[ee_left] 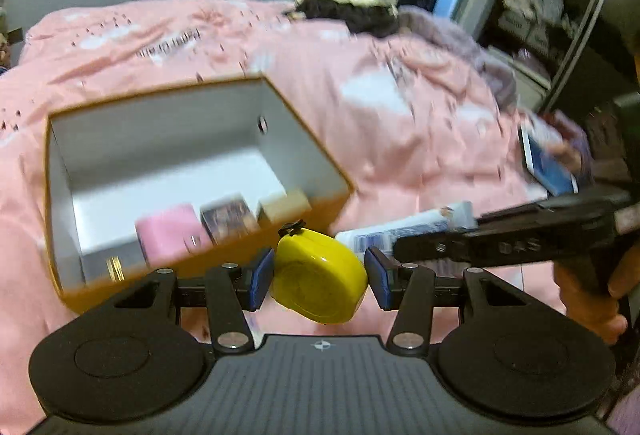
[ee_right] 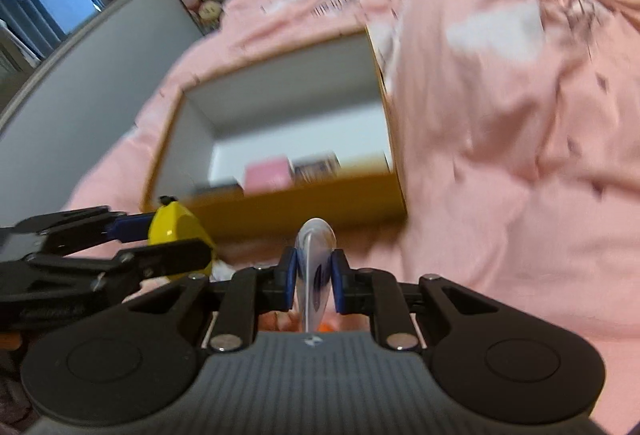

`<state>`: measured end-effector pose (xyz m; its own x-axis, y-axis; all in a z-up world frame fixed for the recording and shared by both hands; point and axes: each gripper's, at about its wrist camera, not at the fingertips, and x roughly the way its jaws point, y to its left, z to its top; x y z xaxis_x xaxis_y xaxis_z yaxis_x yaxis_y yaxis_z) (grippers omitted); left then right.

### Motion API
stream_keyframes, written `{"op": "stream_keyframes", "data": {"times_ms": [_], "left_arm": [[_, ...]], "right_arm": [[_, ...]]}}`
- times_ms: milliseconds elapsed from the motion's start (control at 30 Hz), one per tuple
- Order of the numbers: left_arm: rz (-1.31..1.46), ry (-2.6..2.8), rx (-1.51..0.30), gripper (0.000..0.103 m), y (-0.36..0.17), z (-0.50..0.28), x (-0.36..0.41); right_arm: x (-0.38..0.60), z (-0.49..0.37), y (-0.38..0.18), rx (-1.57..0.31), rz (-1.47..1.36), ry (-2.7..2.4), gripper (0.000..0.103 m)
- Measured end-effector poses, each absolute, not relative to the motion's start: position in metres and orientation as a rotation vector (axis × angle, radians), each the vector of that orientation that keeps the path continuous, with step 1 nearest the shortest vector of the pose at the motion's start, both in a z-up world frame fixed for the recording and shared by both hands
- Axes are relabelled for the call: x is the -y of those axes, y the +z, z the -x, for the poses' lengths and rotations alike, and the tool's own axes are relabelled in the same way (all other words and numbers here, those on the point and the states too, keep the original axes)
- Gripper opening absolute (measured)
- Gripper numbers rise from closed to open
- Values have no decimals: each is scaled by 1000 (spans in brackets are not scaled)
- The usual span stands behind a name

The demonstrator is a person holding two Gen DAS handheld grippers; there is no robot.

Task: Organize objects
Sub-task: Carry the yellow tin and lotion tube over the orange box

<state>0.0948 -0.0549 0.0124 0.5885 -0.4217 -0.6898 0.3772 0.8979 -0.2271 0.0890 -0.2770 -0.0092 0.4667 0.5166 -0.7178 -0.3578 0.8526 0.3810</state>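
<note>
Left gripper (ee_left: 320,277) clasps a yellow tape measure (ee_left: 320,277); right gripper (ee_right: 314,285) pinches a flattened tube (ee_right: 314,267). Both are held near the orange box (ee_left: 320,211), seemingly for stowing beside its small packs.

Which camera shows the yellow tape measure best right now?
Left wrist: the tape measure sits whole and close between that gripper's jaws. The right wrist view catches only part of it, off to the side behind a black finger.
</note>
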Motion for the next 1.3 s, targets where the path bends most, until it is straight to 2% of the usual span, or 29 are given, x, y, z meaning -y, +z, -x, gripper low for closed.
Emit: {"op": "stream_keyframes", "data": {"times_ms": [200, 400, 567, 967, 1300], "left_arm": [[75, -457, -780, 57, 26, -150, 53], [163, -436, -918, 57, -13, -230, 63], [128, -442, -990, 57, -46, -271, 78], [-26, -416, -1133, 58, -102, -313, 113], [-29, -445, -1149, 58, -113, -309, 113]], "right_arm": [[268, -126, 27, -833, -144, 543, 19], [261, -179, 26, -814, -157, 504, 19], [257, -206, 18, -809, -120, 476, 19], [258, -235, 1, -825, -122, 470, 19], [253, -240, -6, -840, -105, 473, 19]]}}
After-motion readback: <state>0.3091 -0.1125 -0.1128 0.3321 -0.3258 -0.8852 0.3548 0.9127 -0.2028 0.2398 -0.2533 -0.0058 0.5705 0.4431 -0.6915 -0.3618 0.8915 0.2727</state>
